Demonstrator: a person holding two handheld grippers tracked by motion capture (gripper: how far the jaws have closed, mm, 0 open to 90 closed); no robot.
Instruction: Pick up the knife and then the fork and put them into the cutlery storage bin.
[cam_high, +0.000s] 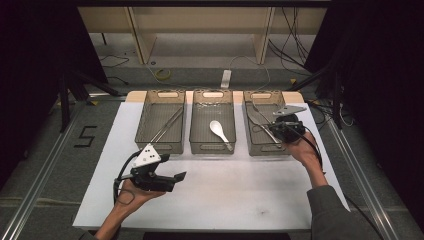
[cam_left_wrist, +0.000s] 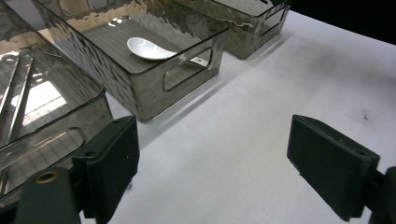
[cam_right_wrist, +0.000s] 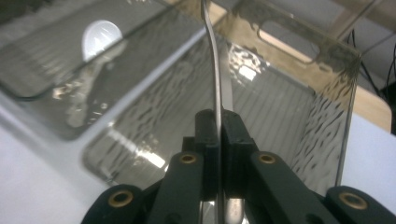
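Three smoky see-through bins stand in a row at the back of the white table (cam_high: 215, 190). My right gripper (cam_high: 274, 127) hangs over the right bin (cam_high: 256, 148) and is shut on the handle of a metal fork (cam_high: 256, 108). In the right gripper view the fork (cam_right_wrist: 215, 56) shows edge-on, rising from between the pressed jaws of the gripper (cam_right_wrist: 218, 122). A second metal utensil (cam_high: 264, 131) lies in that bin. A white spoon (cam_high: 218, 129) lies in the middle bin (cam_high: 212, 147). My left gripper (cam_high: 178, 177) is held low over the table's front left, open with nothing in it (cam_left_wrist: 212, 142).
The left bin (cam_high: 159, 146) holds long thin metal pieces (cam_high: 169, 125). In the left gripper view the middle bin (cam_left_wrist: 187, 77) and its spoon (cam_left_wrist: 149, 48) lie just ahead. Beyond the table are wooden furniture legs and cables on the floor.
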